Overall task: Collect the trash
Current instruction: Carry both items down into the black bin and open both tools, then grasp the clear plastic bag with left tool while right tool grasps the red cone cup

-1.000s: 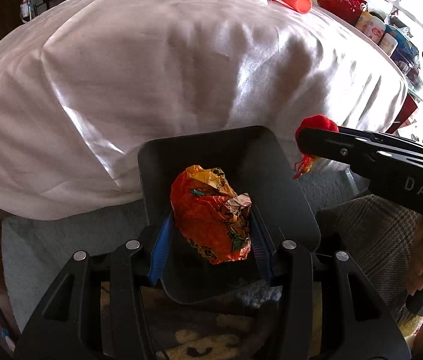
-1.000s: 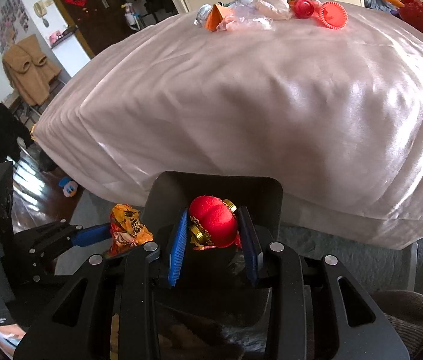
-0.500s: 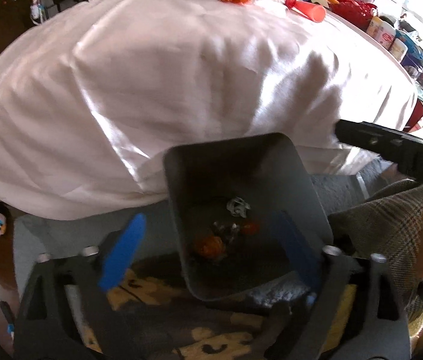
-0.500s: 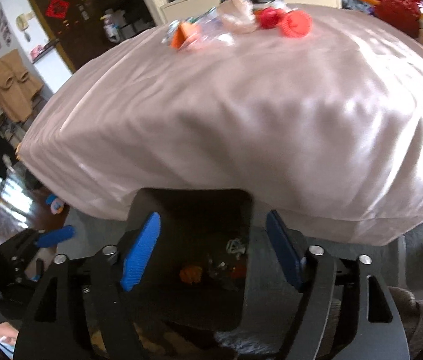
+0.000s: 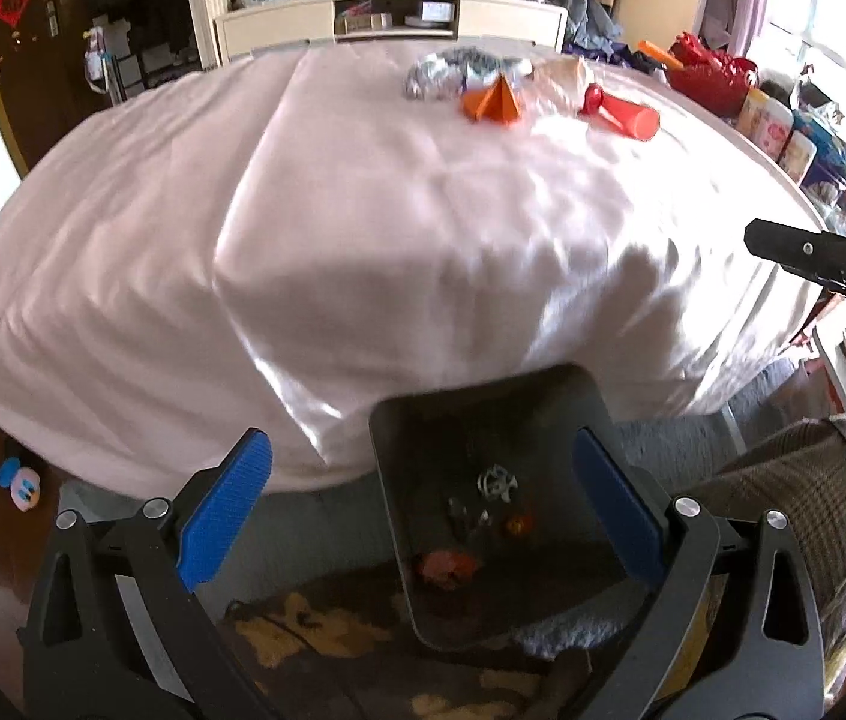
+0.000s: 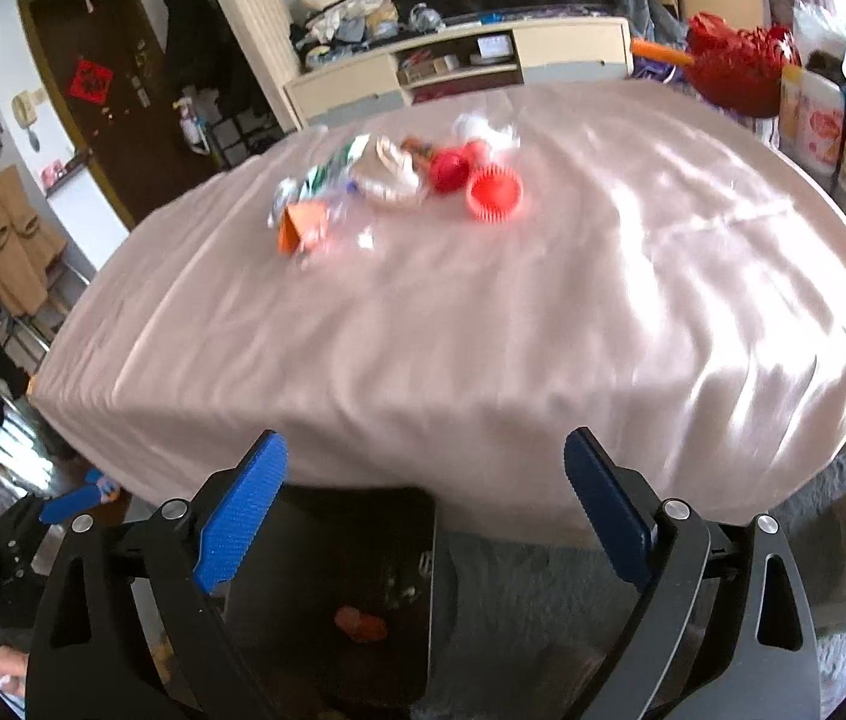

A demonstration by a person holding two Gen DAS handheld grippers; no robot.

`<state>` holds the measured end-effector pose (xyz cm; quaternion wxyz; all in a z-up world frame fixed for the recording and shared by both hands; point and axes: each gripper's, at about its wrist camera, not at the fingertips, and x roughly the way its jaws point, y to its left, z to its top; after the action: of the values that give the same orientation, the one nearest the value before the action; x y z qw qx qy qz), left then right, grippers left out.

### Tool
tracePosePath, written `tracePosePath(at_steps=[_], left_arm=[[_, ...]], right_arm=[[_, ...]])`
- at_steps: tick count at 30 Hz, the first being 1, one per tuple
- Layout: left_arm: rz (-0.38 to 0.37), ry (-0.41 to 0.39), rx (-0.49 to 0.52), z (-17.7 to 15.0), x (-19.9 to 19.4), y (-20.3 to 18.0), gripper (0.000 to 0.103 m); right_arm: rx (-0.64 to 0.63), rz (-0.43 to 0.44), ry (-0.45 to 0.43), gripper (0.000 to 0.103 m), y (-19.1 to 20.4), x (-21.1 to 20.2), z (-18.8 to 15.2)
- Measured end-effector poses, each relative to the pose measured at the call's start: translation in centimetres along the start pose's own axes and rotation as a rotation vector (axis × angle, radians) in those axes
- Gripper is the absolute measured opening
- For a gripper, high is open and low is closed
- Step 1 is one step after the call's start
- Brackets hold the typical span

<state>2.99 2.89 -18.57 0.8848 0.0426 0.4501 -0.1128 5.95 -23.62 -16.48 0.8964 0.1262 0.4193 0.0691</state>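
left gripper (image 5: 423, 504): jaws wide, empty | right gripper (image 6: 423, 510): jaws wide, empty | dark square plastic bin (image 5: 483, 414): on floor below table edge, mouth upward; crumpled orange wrapper (image 5: 446, 567) inside | red ribbed plastic cup (image 6: 494, 194): on pink tablecloth (image 6: 483, 312), lying sideways, mouth toward camera

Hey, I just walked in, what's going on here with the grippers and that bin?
A person is clearing trash off a cloth-covered table with two handheld grippers. Both the left gripper and right gripper are open and empty, held above a dark bin on the floor by the table's near edge. Some scraps, including an orange wrapper, already lie inside. A pile of trash still sits at the table's far side, including a red cup.
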Motion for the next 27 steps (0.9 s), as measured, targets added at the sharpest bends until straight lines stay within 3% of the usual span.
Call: tracePosePath(at_steps=[8,15,21,27], left_arm=[[-0.010,-0.049,-0.003,4.6,0.3,0.1,0.095],[-0.101,-0.069,0.012,8.6,1.7,-1.4,0.094],[-0.163,-0.064,0.069,12.2,3.7,-4.2,0.075],[-0.177,-0.082,0.100,15.9,5.5,-5.8,0.057]], right_arm=[[-0.021,-0.050,-0.036,0.094,-0.3,0.9,4.1],[-0.031,-0.099,-0.068,0.094,-1.4,2.3,8.0],[-0.039,-0.119,-0.058,0.093,-2.3,4.9,10.2],[-0.029,-0.102,-0.066,0.074,-3.1,7.2,12.4]])
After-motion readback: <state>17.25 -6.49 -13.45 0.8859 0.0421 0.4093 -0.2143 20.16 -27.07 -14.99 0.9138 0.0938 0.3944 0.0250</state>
